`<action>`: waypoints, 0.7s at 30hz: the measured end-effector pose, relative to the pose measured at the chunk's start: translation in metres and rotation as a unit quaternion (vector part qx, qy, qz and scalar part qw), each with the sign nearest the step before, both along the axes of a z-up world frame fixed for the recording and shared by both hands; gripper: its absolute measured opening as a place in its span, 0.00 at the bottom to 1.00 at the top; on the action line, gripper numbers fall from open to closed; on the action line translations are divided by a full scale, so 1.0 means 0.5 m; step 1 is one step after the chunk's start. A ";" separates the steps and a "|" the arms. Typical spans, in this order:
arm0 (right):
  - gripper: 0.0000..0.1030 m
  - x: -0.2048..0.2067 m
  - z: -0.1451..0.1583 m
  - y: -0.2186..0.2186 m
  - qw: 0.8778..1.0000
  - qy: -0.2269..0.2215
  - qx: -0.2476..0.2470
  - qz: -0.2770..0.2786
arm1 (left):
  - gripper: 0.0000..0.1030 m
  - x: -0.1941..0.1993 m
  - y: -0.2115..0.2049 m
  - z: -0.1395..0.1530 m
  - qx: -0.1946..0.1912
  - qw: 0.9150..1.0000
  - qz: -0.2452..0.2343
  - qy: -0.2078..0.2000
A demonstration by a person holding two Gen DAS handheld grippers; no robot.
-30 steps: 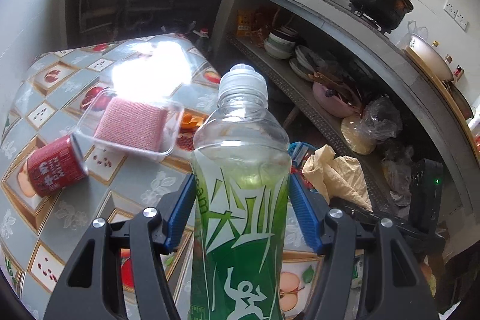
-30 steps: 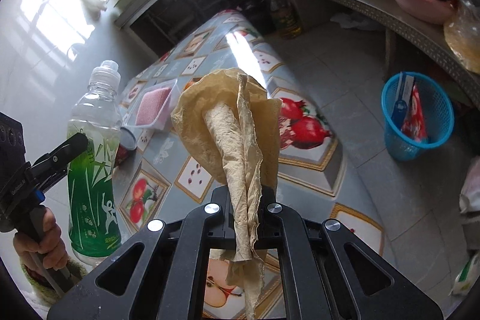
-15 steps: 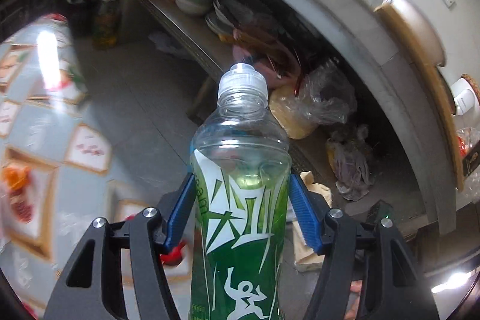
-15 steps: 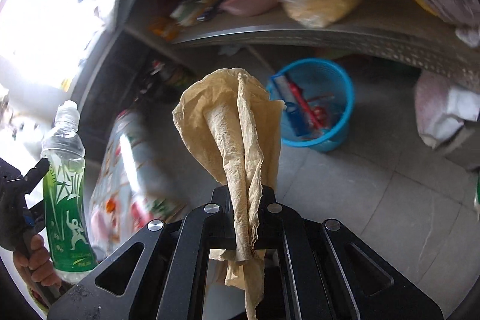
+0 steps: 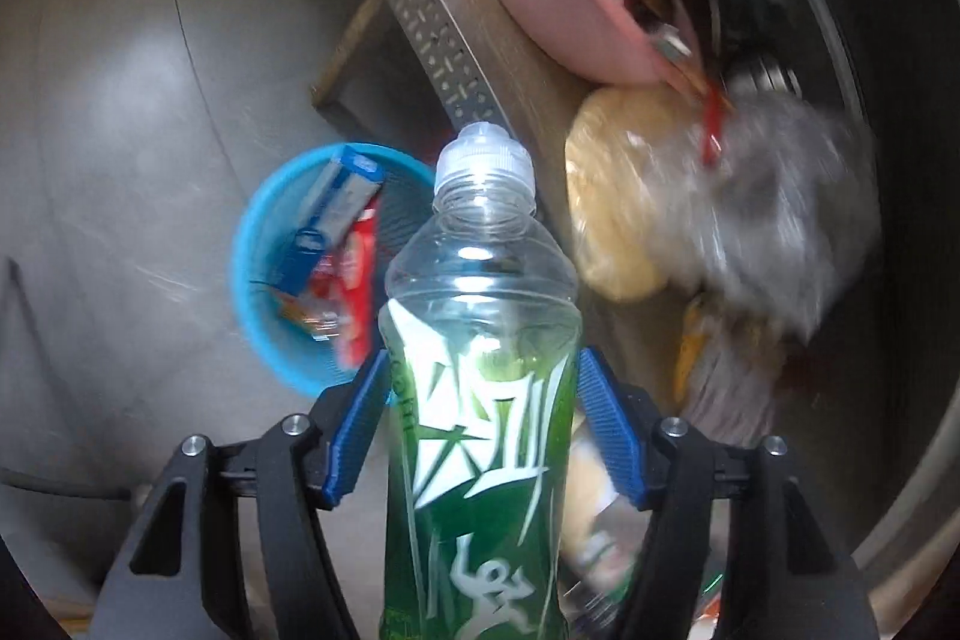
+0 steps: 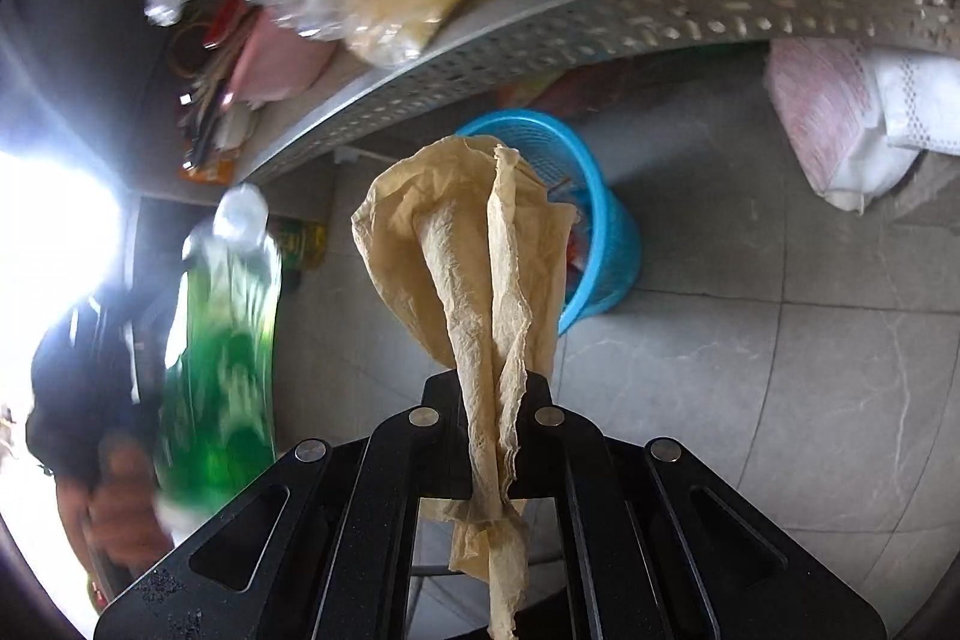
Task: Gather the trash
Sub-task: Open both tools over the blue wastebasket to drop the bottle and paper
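Bottle [image 5: 480, 400] and paper [image 6: 480, 268] clamped; blue bin [image 5: 252, 280] on bare floor [image 6: 780, 370].

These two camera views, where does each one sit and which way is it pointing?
Left wrist view: on the left gripper, looking along its blue-padded fingers past the clamped green bottle down at the blue basket on the floor.
Right wrist view: on the right gripper, looking past the pinched tan paper toward the basket; the person's left hand shows at left.
Shared: bottle, basket, perforated shelf edge.
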State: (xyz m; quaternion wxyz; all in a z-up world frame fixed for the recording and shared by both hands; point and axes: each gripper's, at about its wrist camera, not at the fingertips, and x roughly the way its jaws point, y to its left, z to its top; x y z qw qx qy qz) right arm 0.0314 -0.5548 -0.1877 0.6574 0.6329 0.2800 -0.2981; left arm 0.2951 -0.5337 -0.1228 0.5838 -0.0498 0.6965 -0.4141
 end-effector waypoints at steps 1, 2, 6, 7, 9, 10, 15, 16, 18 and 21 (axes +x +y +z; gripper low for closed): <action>0.02 -0.002 -0.007 0.000 1.000 0.002 0.004 0.000 | 0.73 0.009 -0.006 -0.014 -0.007 1.000 0.019 0.015; 0.02 -0.005 -0.016 0.002 1.000 0.004 0.009 0.000 | 0.77 0.019 -0.003 -0.021 -0.006 0.999 0.034 0.020; 0.02 -0.009 -0.044 0.013 1.000 0.012 0.020 0.006 | 0.77 0.033 0.017 -0.029 -0.003 0.999 0.052 0.016; 0.02 -0.011 -0.051 0.015 1.000 0.015 0.022 0.009 | 0.77 0.033 0.020 -0.025 -0.005 0.999 0.050 0.008; 0.02 -0.005 -0.060 0.019 0.999 0.021 0.023 0.014 | 0.77 0.038 0.046 -0.005 -0.010 0.999 0.044 -0.009; 0.02 -0.005 -0.059 0.023 0.999 0.023 0.023 0.016 | 0.77 0.042 0.064 0.008 -0.012 0.999 0.042 -0.012; 0.02 0.024 -0.068 0.015 0.999 0.025 0.019 0.028 | 0.77 0.054 0.147 0.078 -0.021 0.999 0.024 -0.033; 0.02 0.033 -0.068 0.014 0.999 0.027 0.015 0.031 | 0.77 0.054 0.168 0.099 -0.025 0.999 0.020 -0.041; 0.02 0.056 -0.075 0.002 0.999 0.030 0.008 0.040 | 0.77 0.055 0.213 0.142 -0.034 0.998 0.011 -0.056; 0.04 0.111 -0.104 -0.022 0.998 0.044 0.013 0.045 | 0.77 0.056 0.290 0.215 -0.046 0.994 0.005 -0.095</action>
